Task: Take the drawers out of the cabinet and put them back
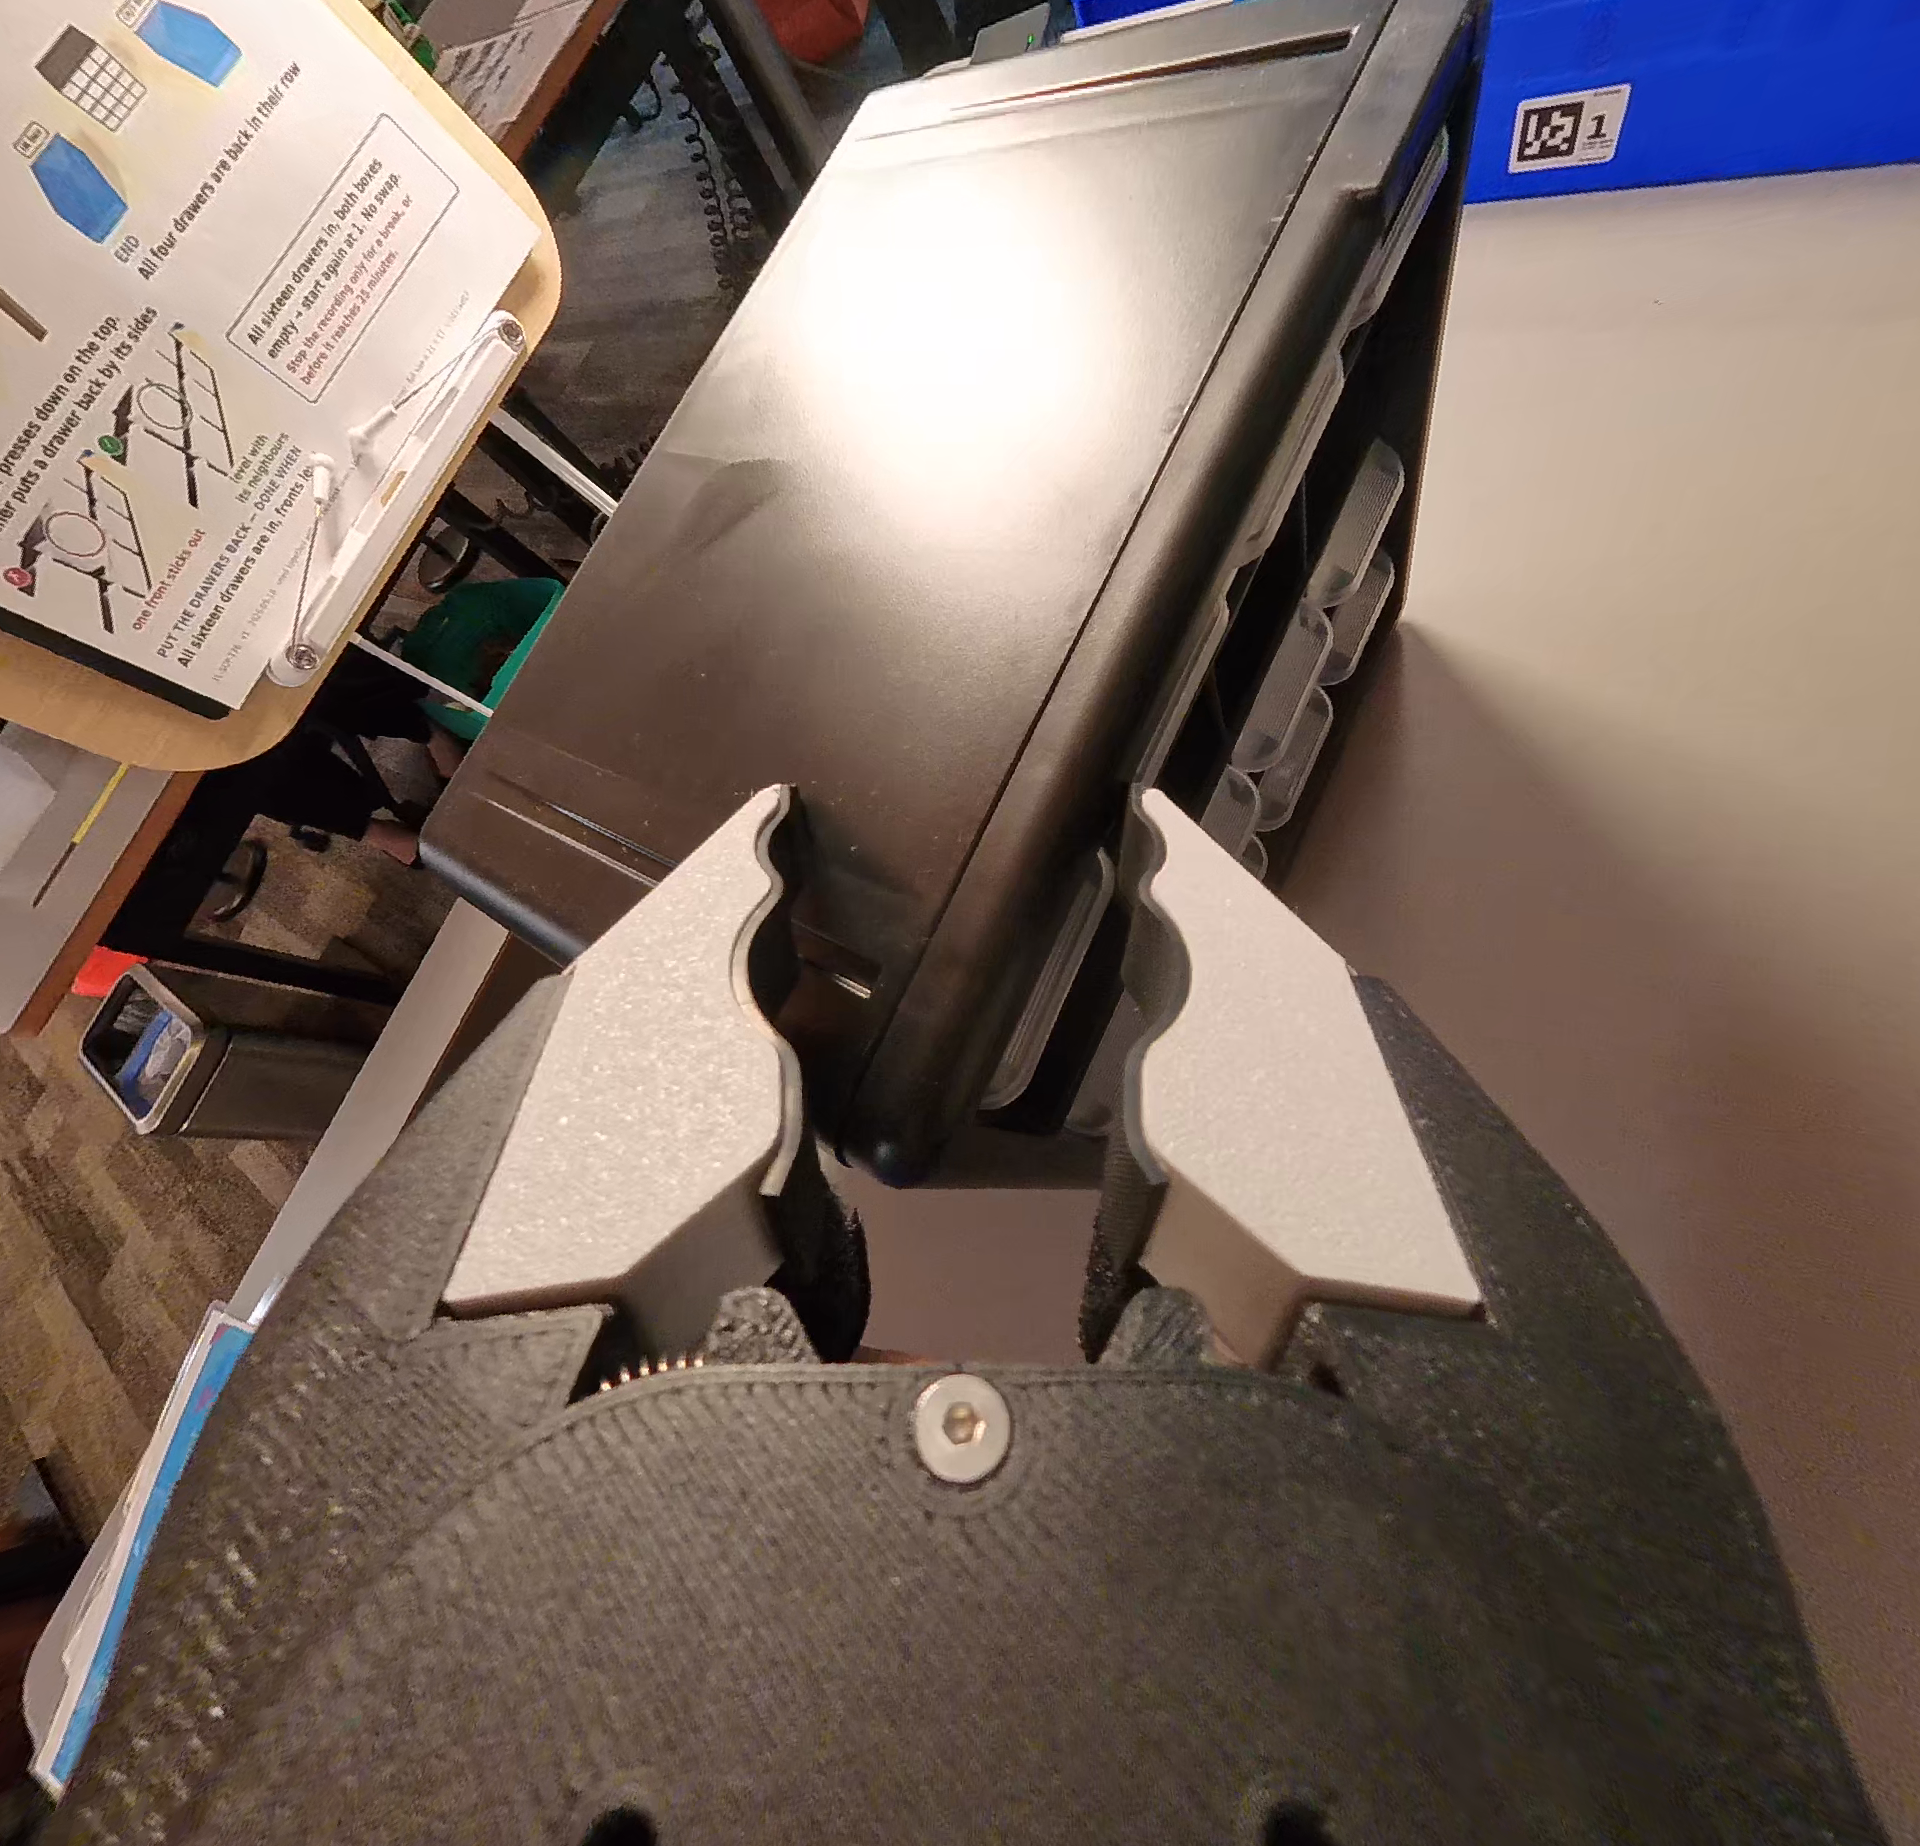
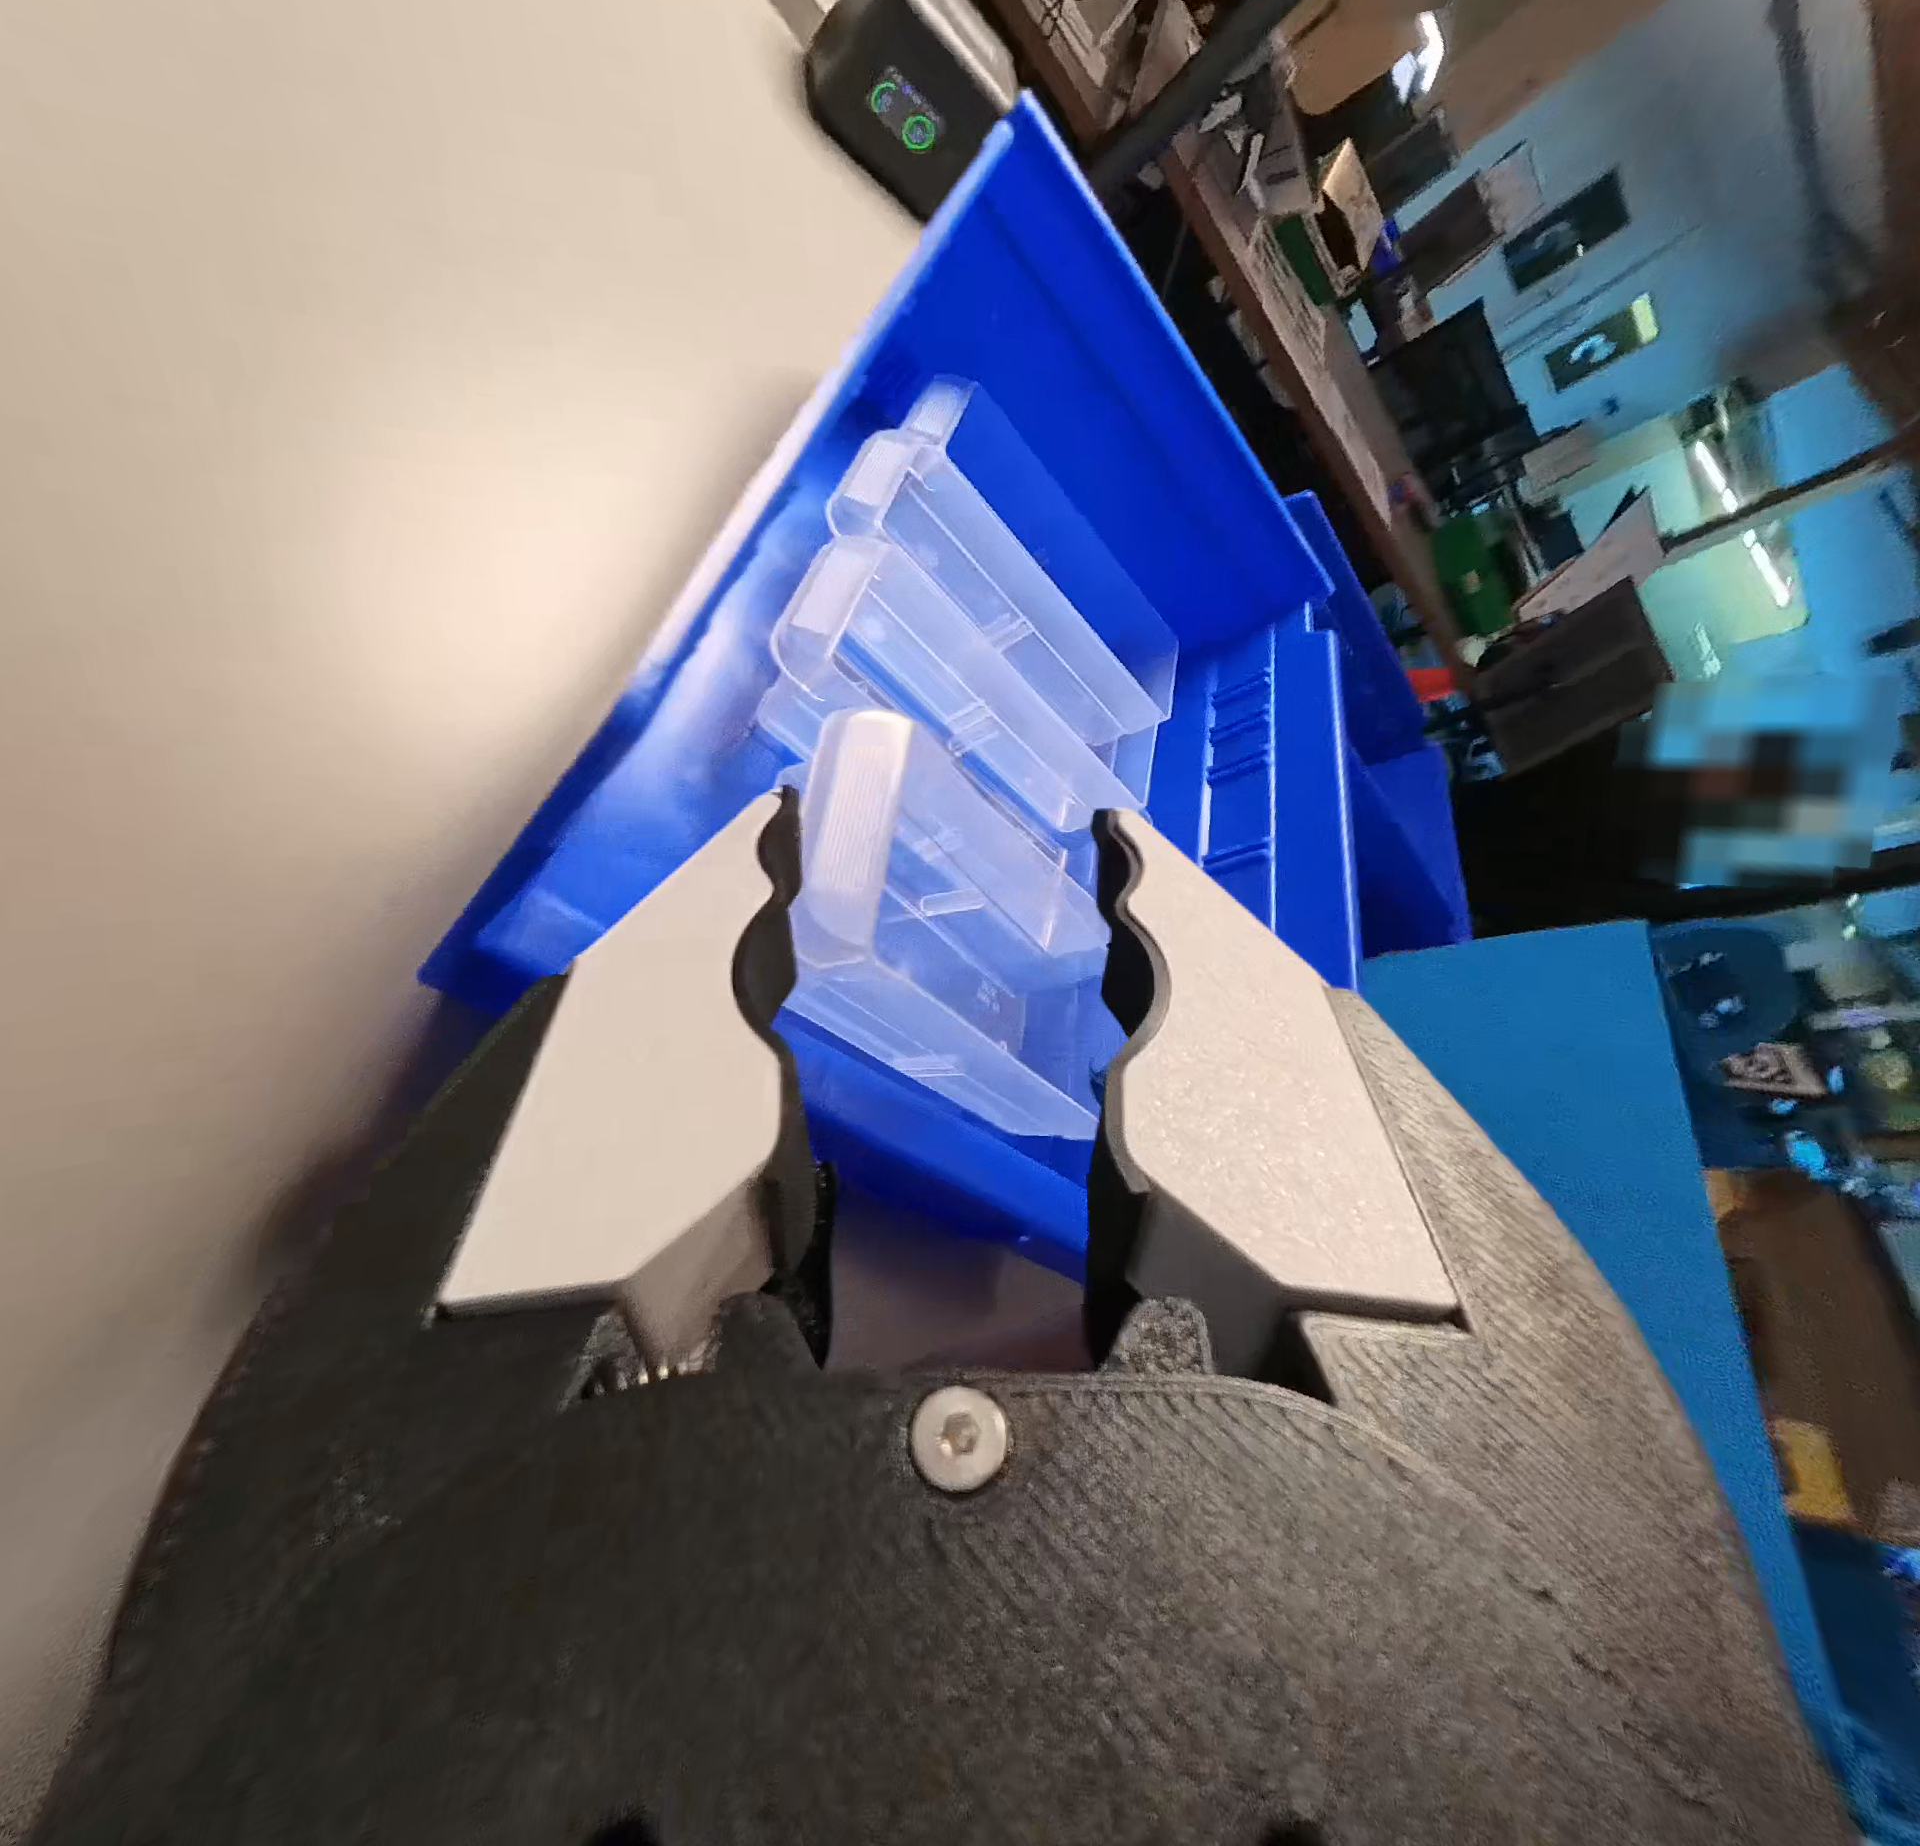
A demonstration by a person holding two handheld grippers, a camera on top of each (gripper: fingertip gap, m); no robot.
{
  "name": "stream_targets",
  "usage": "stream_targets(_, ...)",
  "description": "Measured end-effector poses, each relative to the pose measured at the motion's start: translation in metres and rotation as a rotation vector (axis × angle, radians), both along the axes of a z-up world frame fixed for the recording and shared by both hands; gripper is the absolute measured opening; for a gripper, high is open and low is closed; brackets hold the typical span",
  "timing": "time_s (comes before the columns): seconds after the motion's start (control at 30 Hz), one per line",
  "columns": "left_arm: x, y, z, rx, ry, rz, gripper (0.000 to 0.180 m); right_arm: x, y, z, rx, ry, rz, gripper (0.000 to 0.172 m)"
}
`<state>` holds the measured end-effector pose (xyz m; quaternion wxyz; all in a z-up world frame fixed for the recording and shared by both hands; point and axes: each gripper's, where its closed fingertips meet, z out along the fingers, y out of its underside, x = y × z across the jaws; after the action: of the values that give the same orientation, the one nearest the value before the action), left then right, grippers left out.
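Both grippers wide, empty: left gripper [image 1: 961, 809] over black drawer cabinet [image 1: 935, 508]; right gripper [image 2: 940, 820] over clear drawers [image 2: 966, 716] in blue bin [image 2: 1049, 362]. Risk: loosely stacked drawers may slide or jam

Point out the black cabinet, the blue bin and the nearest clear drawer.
black cabinet [image 1: 935, 466]: left wrist view, its glossy top panel.
blue bin [image 2: 1049, 342]: right wrist view, its far wall.
nearest clear drawer [image 2: 852, 840]: right wrist view, its ribbed handle.
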<state>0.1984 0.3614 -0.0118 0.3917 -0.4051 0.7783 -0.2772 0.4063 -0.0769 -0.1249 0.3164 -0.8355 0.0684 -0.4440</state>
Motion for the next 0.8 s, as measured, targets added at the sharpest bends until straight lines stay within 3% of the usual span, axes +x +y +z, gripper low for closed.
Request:
stream_targets(0.2, -0.003, -0.006, 0.003, -0.049, -0.006, -0.030, 0.062, 0.004, -0.016, 0.026, 0.218, 0.044, -0.093, 0.069)
stream_targets(0.27, -0.008, -0.013, 0.007, -0.080, -0.019, -0.061, 0.055, -0.006, -0.012, 0.027, 0.280, 0.100, -0.049, 0.068)
stream_targets(0.33, -0.016, -0.019, 0.012, -0.095, -0.042, -0.076, 0.060, -0.021, -0.008, 0.029, 0.337, 0.146, 0.006, 0.067)
stream_targets(0.53, -0.062, -0.028, 0.033, -0.235, -0.197, -0.011, 0.062, -0.060, 0.006, 0.024, 0.487, 0.241, 0.118, 0.065)
stream_targets(0.63, -0.101, -0.016, 0.005, -0.338, -0.262, 0.119, 0.062, -0.062, 0.012, 0.015, 0.487, 0.253, 0.121, 0.067)
stream_targets(0.8, -0.192, 0.038, -0.043, -0.375, -0.350, 0.531, 0.062, -0.056, 0.022, 0.008, 0.484, 0.270, 0.118, 0.072)
